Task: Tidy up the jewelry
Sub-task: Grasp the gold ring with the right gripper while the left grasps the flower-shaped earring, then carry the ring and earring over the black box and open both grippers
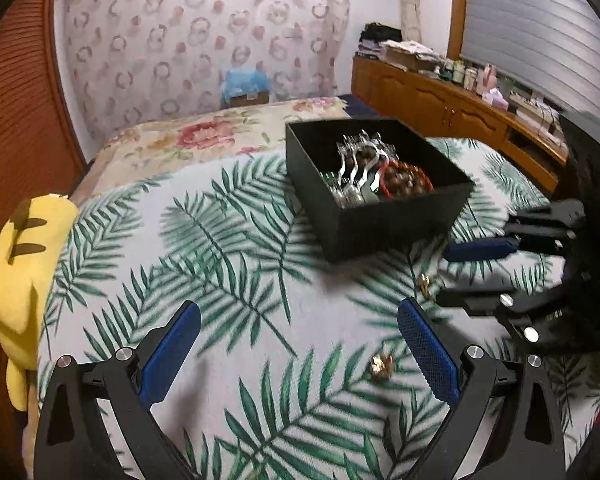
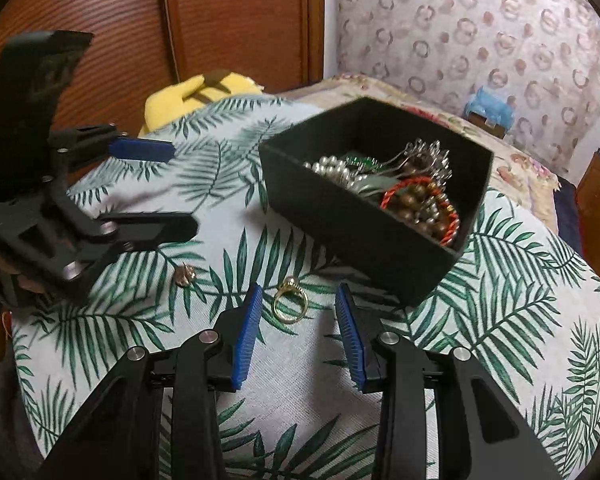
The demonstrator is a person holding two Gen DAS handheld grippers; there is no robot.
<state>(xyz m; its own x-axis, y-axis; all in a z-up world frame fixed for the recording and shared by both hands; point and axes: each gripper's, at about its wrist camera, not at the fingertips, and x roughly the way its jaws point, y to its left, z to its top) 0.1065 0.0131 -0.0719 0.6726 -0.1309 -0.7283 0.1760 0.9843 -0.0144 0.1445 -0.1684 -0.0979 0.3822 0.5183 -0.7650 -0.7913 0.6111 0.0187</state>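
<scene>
My right gripper (image 2: 298,294) was open to a medium gap, blue pads (image 2: 246,336) either side of a gold ring (image 2: 290,304) that lay flat on the leaf-print cloth (image 2: 500,320). The ring sat between the fingertips, nearer the left pad, touching neither as far as I could tell. In the left wrist view the same gripper (image 1: 444,276) came in from the right edge w/ the ring (image 1: 425,282) just at its tips, blurred.

My left gripper (image 1: 299,316) was spread wide, holding nothing — pads (image 1: 428,354) well apart over bare cloth (image 1: 220,340). A second small gold piece (image 1: 381,366), prob. an earring or stud, lay just inside the right-hand pad, not touching it. From the right wrist cam that left gripper (image 2: 184,190) reached in from the left side, and the small gold piece (image 2: 184,276) sat on the cloth below its lower finger.

Beyond both grippers stood the black box (image 1: 380,224), open-topped, on the cloth. Inside it: silver chain or clip items (image 1: 358,160), a red cord bracelet w/ brown beads (image 1: 406,182). The right wrist view of the box (image 2: 340,220) also showed a pearl-like strand (image 2: 332,168) and something green (image 2: 366,162) — couldn't tell what exactly.

Farther out: a yellow plush (image 1: 20,280) at the cloth's left edge, a floral bedspread (image 1: 204,136) behind the box, a patterned headboard cover (image 1: 204,36), and a wooden cabinet (image 1: 440,100) w/ clutter on top along the right.
</scene>
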